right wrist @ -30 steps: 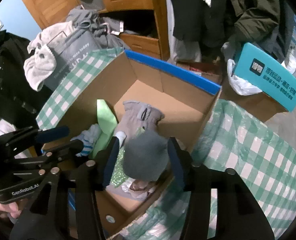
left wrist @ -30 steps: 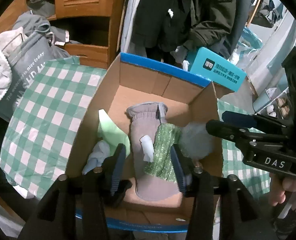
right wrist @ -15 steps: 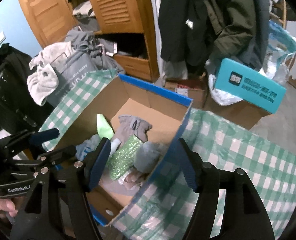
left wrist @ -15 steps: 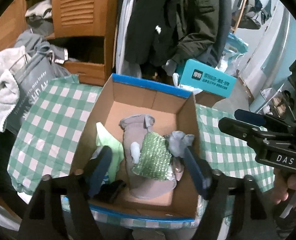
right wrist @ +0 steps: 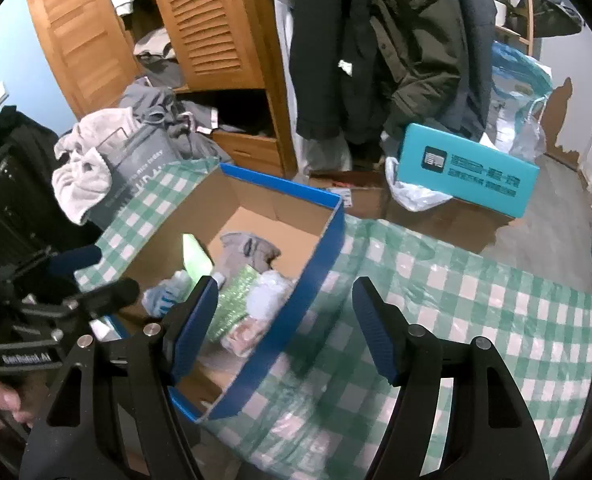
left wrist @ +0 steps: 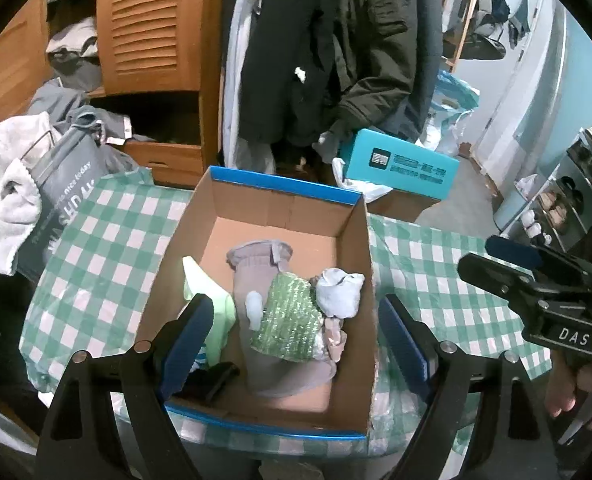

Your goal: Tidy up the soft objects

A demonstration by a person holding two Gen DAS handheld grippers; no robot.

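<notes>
Cardboard box (left wrist: 352, 240) sits on the green-checked cloth (left wrist: 112, 236). Inside it lies the grey mitten (left wrist: 264, 300), long axis running from the box's far wall to its near wall, cuff pointing at the far wall. Sparkly green cloth (left wrist: 290, 320) overlaps the mitten; pale sock (left wrist: 340, 292) just beside it. Left gripper (left wrist: 296, 340) has just been opening, jaws spread wide, nothing between them. Right gripper (right wrist: 286, 326) likewise spread, empty, straddling the box's blue side wall.

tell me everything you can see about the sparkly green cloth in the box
The sparkly green cloth is a small, roughly rectangular piece with a glittery, knobbly weave. It lies flat but a little crumpled inside the cardboard box, draped over the grey mitten. A pale balled-up sock rests against its upper right corner, and a small white piece sits at its left edge. Nothing grips it.
</notes>
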